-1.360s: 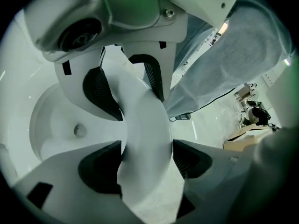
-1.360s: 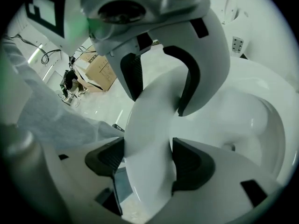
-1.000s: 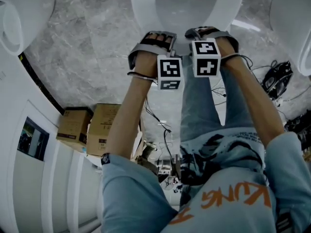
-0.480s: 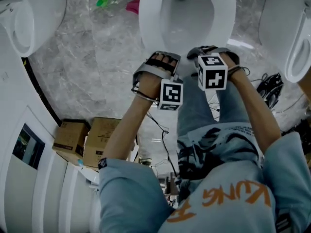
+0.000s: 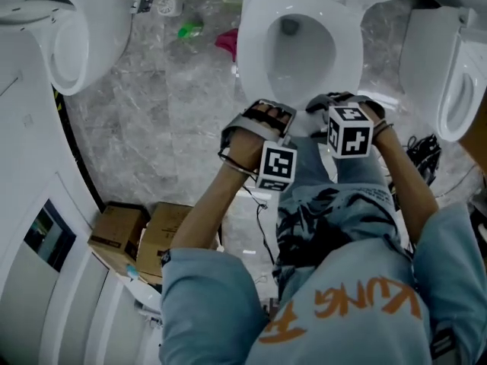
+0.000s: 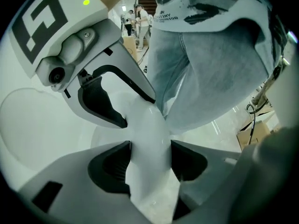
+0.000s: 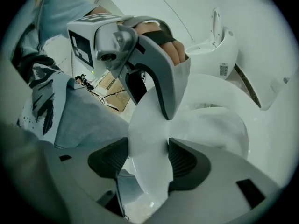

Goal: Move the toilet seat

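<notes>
The left tool (image 6: 150, 160) is clenched on the white seat (image 6: 147, 125), whose front edge fills the gap between its pads; its jaws have just been closing on it. The right tool (image 7: 148, 160), just beside it, grips the same edge, and its jaws have also been closing. Both sit at mid-frame in the head view, at the near rim of the bowl (image 5: 251, 52) in the upper middle. Grey marble floor (image 5: 167, 112) lies around it, other toilets (image 5: 84, 29) stand at the upper left and right, and boxes (image 5: 144, 238) sit at the lower left.
</notes>
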The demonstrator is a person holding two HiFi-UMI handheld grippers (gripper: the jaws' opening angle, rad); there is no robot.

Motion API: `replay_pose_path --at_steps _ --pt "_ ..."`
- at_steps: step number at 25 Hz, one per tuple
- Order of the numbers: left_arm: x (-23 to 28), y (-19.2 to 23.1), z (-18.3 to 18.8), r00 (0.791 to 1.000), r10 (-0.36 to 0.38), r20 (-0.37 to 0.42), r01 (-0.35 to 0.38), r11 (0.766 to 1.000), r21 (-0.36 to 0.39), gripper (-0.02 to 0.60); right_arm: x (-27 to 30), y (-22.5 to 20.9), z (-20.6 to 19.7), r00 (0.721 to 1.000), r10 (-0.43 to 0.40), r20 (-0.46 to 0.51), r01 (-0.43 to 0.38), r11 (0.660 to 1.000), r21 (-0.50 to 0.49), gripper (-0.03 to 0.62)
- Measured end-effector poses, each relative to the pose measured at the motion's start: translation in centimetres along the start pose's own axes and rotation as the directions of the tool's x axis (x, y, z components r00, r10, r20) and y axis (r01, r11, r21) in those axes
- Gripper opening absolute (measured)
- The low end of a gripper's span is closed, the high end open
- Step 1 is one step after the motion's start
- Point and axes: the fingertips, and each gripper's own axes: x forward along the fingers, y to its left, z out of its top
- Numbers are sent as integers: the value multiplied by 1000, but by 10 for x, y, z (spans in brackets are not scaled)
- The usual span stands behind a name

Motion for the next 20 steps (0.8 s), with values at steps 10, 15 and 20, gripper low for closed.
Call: replay_pose_path --at_steps 10,15,20 --pt "-50 37 14 996 85 -12 -86 990 -110 216 -43 1 3 982 -165 -88 155 982 -111 278" --pt "-74 60 19 992 127 13 -122 969 -216 213 -68 -2 7 970 -221 -105 208 971 -117 273" --pt "-97 80 25 988 150 21 -142 964 -223 198 -93 -9 11 941 -317 -116 304 945 -117 255"
